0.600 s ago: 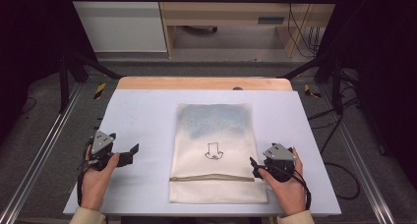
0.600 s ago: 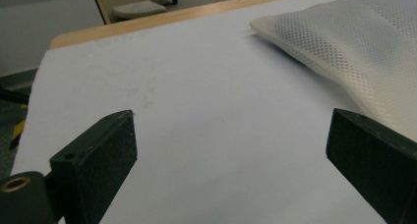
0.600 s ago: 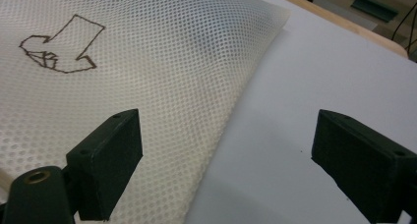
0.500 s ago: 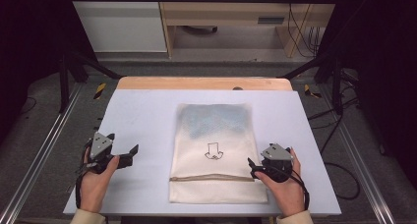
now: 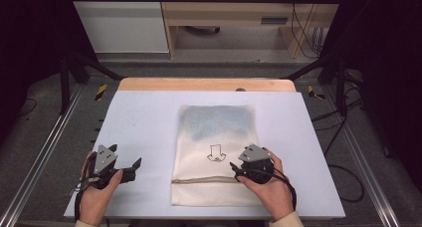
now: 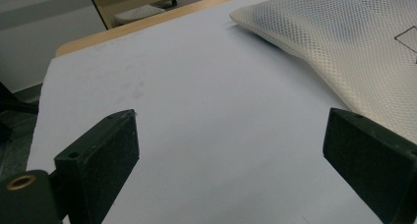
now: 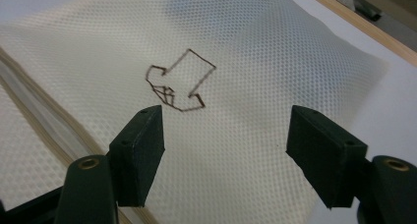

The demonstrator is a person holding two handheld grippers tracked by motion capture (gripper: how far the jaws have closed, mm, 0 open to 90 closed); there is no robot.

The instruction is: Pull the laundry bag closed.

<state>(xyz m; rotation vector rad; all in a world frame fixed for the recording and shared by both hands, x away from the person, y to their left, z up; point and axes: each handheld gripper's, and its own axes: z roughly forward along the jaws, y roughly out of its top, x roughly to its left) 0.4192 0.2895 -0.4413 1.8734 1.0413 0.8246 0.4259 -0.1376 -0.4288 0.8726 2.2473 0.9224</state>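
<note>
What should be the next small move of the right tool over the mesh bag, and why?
Probably lower the right tool a little toward the zipper of the mesh bag and close on it. Its jaws stand open with nothing between them, hovering over the mesh just beside the zipper line. The left tool is open too, over the bare table, away from the bag.

Both grippers are black, each topped with a grey three-cornered plate: left gripper (image 5: 130,168), right gripper (image 5: 236,170). Black cables trail back from both. Up close, the jaws are chunky matte-black blocks with small screw holes, brass-ringed holes at their bases. Cream sleeve cuffs (image 5: 287,221) peek in at the wrists.
</note>
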